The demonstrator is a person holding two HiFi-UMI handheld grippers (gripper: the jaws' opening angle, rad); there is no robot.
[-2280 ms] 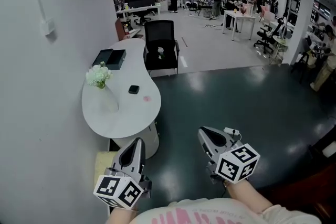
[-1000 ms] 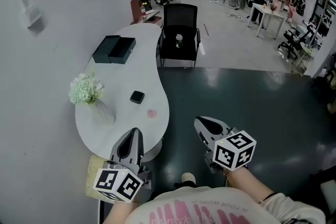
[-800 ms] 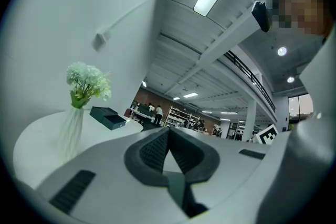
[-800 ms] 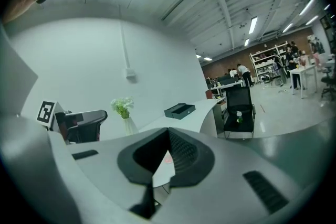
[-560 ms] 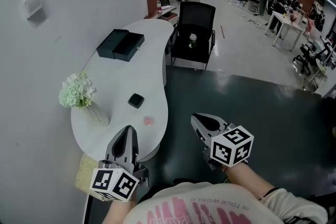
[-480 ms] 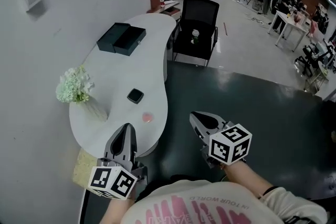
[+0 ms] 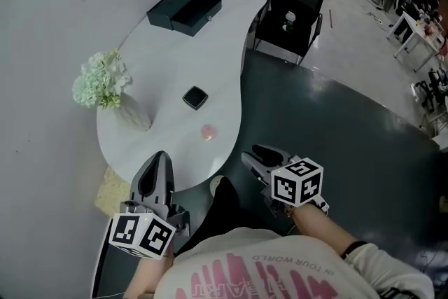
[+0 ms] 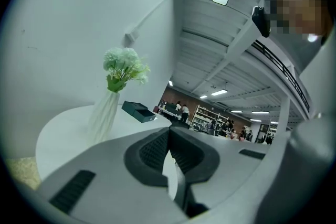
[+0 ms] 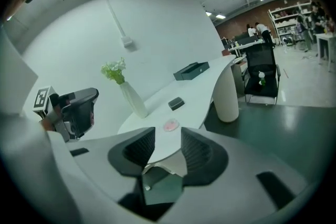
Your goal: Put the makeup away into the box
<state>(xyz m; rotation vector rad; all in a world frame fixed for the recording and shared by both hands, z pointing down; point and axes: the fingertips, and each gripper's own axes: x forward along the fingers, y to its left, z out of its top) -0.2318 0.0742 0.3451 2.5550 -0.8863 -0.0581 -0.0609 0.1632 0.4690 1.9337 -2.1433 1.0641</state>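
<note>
Left tongs clenched, empty, pointing 12 o'clock at white tabletop. Right tongs just opening, released, empty, over dark floor. Box at tabletop's 12 o'clock end.

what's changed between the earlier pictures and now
The person has stepped closer to the white curved table, bringing both tongs nearer its edge. The right tongs have just been opening, nothing between them; the left tongs stay shut. The small black square case, pink round item and dark open box haven't moved.
</note>
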